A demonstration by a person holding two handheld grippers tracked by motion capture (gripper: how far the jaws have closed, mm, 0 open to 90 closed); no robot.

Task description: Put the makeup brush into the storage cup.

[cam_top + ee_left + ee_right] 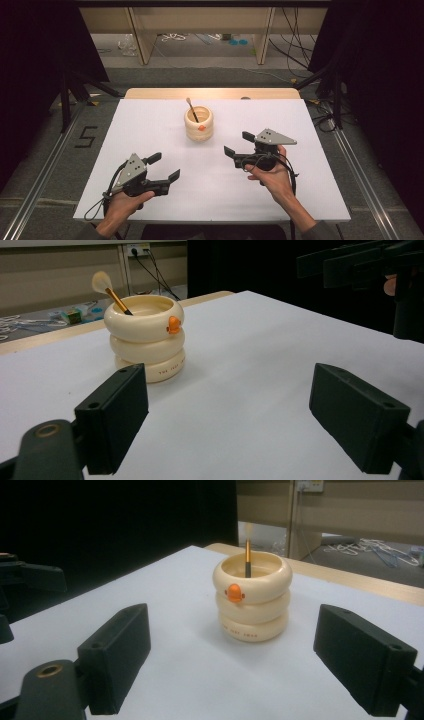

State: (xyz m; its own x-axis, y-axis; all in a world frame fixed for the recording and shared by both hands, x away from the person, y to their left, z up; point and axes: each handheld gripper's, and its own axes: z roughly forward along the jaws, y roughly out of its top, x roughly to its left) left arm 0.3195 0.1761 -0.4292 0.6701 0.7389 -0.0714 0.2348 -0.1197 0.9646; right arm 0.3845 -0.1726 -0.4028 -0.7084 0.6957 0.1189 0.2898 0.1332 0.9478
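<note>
On table (150, 130): one cream holder (199, 123), one brush (192, 110) standing inside
Grippers: left gripper (167, 166), right gripper (239, 143), both gaping wide, holding nothing

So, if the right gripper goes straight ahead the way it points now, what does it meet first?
Probably the cream ringed pot with the orange spot, holding a gold-handled brush. It stands centred between the open right gripper jaws, with bare white table before it.
</note>
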